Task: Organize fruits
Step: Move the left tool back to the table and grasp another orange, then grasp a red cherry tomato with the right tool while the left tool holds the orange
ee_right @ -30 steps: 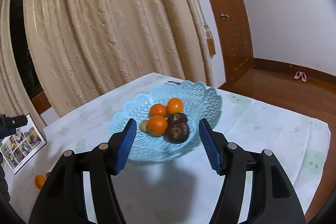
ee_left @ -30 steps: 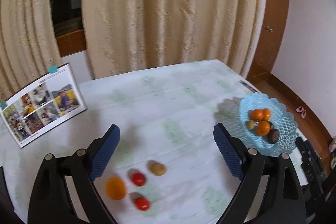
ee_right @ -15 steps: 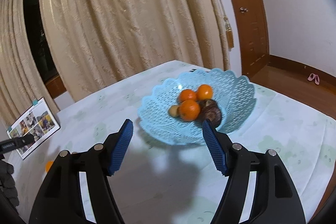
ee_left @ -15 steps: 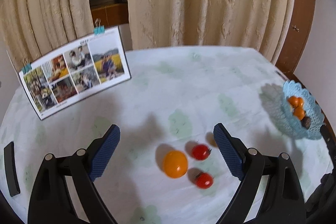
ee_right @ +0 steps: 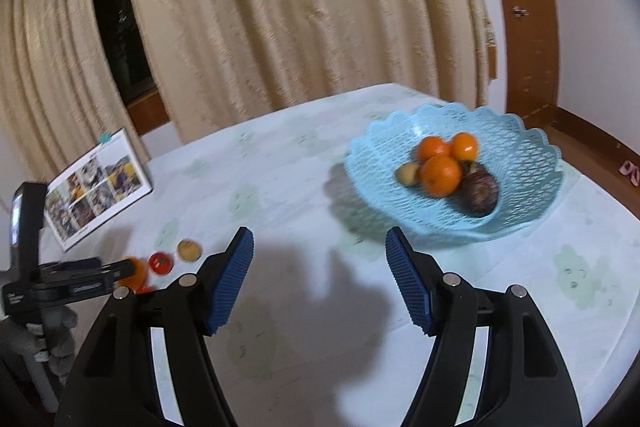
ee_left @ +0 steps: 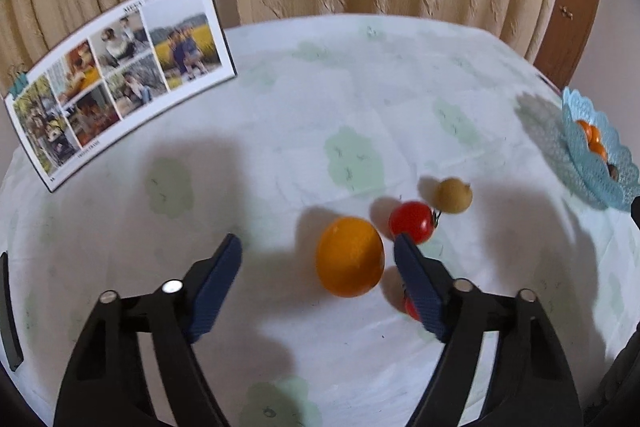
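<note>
In the left wrist view my left gripper (ee_left: 318,279) is open, and an orange (ee_left: 349,255) lies on the table between its fingers, close to the right one. A red tomato (ee_left: 411,221) and a tan round fruit (ee_left: 453,195) lie just beyond. A second red tomato (ee_left: 409,307) is mostly hidden behind the right finger. The blue basket (ee_left: 588,163) sits at the far right. In the right wrist view my right gripper (ee_right: 320,279) is open and empty above the table. The basket (ee_right: 524,163) holds oranges (ee_right: 440,175), a dark fruit (ee_right: 479,194) and a tan fruit (ee_right: 407,174).
A photo board (ee_left: 116,75) held by clips stands at the table's back left. A dark flat object (ee_left: 7,311) lies at the left edge. Cream curtains and a wooden door stand behind the table. The left gripper (ee_right: 72,279) shows at the right wrist view's left.
My left gripper has swung left and come down over the loose fruits, so the orange now lies between its fingers. My right gripper has drawn back left from the basket.
</note>
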